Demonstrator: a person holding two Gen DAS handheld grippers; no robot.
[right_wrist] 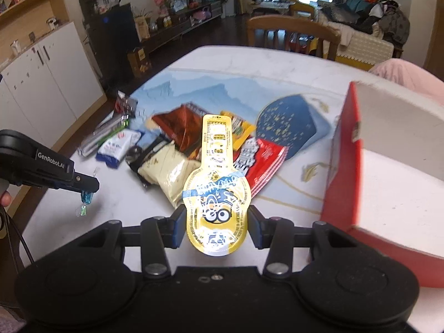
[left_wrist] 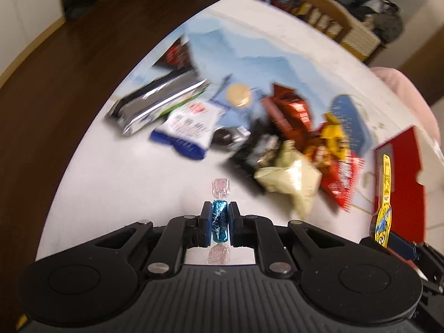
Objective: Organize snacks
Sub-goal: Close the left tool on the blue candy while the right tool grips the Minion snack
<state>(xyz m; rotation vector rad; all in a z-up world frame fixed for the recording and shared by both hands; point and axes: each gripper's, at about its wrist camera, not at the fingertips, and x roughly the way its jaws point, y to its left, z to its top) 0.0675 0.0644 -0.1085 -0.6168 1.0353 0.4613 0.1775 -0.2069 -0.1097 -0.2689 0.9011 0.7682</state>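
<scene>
Both hands are loaded: the left gripper (left_wrist: 220,223) pinches a blue candy (left_wrist: 219,222) above the table (left_wrist: 125,172), the right gripper (right_wrist: 217,226) clamps a yellow jelly pack (right_wrist: 215,194) beside the red box (right_wrist: 337,166). The box looks empty, and the snack pile (right_wrist: 194,149) remains unsorted.

The right gripper (right_wrist: 217,226) clamps a yellow cartoon pouch (right_wrist: 215,194); the red box (right_wrist: 344,172) sits at three o'clock, the snack pile (right_wrist: 177,149) at eleven.
</scene>
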